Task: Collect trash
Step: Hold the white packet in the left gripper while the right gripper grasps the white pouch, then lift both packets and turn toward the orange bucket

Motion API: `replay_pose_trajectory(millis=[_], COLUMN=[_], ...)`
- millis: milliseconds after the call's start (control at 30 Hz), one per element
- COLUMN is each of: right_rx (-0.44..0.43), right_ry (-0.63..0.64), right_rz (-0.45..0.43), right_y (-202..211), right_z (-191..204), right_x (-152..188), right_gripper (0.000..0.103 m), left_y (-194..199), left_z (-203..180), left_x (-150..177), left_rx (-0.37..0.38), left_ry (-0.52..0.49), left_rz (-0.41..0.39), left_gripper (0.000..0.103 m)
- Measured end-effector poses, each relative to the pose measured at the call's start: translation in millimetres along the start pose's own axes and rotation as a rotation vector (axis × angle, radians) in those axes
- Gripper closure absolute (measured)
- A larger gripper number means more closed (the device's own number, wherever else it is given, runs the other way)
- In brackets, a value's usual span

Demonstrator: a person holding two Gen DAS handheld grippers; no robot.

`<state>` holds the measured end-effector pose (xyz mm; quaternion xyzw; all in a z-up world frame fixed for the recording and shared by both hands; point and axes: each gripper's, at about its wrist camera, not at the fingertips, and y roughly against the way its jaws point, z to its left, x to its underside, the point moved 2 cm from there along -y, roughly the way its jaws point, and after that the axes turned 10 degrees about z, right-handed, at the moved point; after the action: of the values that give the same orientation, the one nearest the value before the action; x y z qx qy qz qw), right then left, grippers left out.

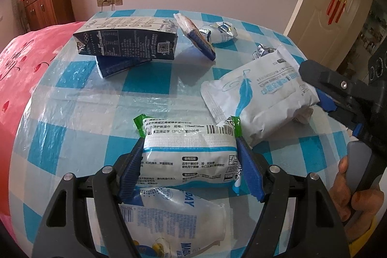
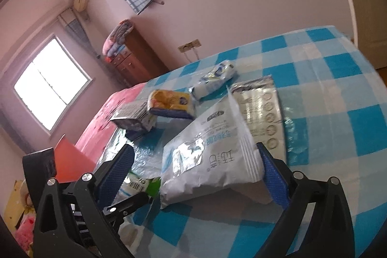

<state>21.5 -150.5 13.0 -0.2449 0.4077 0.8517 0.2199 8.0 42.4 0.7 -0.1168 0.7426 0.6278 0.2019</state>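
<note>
My left gripper (image 1: 189, 145) is shut on a white wet-wipe pack with green ends (image 1: 188, 151), one blue pad against each end. A crushed white bottle wrapper (image 1: 179, 217) lies under it. My right gripper (image 2: 196, 158) is wide open around a large white wipes pack with a blue feather print (image 2: 208, 156), which rests tilted on the table; it also shows in the left wrist view (image 1: 258, 98). The right gripper (image 1: 324, 98) shows there at that pack's right edge.
The table has a blue-and-white checked cloth (image 1: 79, 113). Dark blue cartons (image 1: 125, 40), a snack packet (image 1: 196, 35) and crumpled wrappers (image 1: 220, 32) lie at the far side. A pink bed (image 1: 17, 59) lies left. A flat silver carton (image 2: 261, 110) lies behind the big pack.
</note>
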Motion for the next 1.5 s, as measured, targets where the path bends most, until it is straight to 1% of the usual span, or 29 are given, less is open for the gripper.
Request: replay_pose_trajectory(millis=[33,67,200,267,333,400,500,567,600,667,700,867,1000,1033,1133,1200,1367,1500], right_rx=[-0.016,-0.040,-0.101,-0.177,-0.207,-0.163,-0.126,-0.095,-0.104,-0.122,-0.121,-0.103,-0.102,-0.092,-0.065,-0.045,-0.035,-0.029], right_ry=[-0.005,-0.013,-0.025,-0.021,0.008,0.075,0.126,0.132,0.113,0.076,0.060,0.063,0.091,0.098,0.121,0.132,0.128,0.128], right_rz=[0.005,0.007,0.000,0.016,0.034,0.046,0.064,0.050,0.042,0.036,0.033,0.027,0.024,0.027,0.023,0.018,-0.006,-0.036], right_y=[-1.0,-1.0,2.1,0.0,-2.5,-6.4,-14.4,-16.1,-15.7,-16.1,-16.7,-18.5,-19.5,-20.3,-20.6,-19.6,-13.6,-6.9], right_z=[-0.2,-0.9,-1.9,1.3,9.5,23.3,36.0,37.2,34.3,27.6,24.7,23.4,27.2,28.4,32.6,35.2,36.4,37.9], right_x=[0.4,0.6,0.3,1.0,2.8,5.7,10.0,10.1,9.0,7.8,7.5,5.1,4.2,4.7,7.1,9.0,12.3,14.1], right_gripper=[0.011,0.018,0.028,0.036,0.036,0.036,0.038,0.046,0.047,0.055,0.057,0.072,0.074,0.078,0.082,0.082,0.085,0.085], left_y=[-0.2,0.0,0.6,0.4,0.3,0.0,-0.3,-0.4,-0.2,0.3,0.7,1.2,1.9,2.2,3.0,4.2,8.6,18.6], left_z=[0.3,0.6,2.4,2.1,2.0,1.9,1.3,0.9,1.0,1.4,1.5,1.1,3.0,3.8,6.8,9.7,17.0,21.7], left_x=[0.1,0.4,0.9,0.7,1.1,1.4,1.8,2.2,2.5,3.0,3.3,3.6,4.2,4.3,4.5,4.8,8.3,10.4], left_rx=[0.002,0.004,0.013,0.012,0.009,0.010,0.007,0.008,0.010,0.013,0.014,0.017,0.024,0.025,0.030,0.033,0.041,0.051], left_ry=[0.002,0.003,0.007,0.005,-0.002,-0.004,-0.012,-0.013,-0.013,-0.013,-0.012,-0.007,0.005,0.011,0.024,0.035,0.056,0.070], left_rz=[-0.001,-0.003,-0.006,-0.005,-0.009,-0.010,-0.013,-0.017,-0.018,-0.021,-0.021,-0.023,-0.025,-0.026,-0.027,-0.029,-0.036,-0.064], left_gripper=[0.029,0.029,0.029,0.029,0.029,0.029,0.029,0.029,0.029,0.029,0.029,0.029,0.029,0.029,0.030,0.030,0.030,0.030])
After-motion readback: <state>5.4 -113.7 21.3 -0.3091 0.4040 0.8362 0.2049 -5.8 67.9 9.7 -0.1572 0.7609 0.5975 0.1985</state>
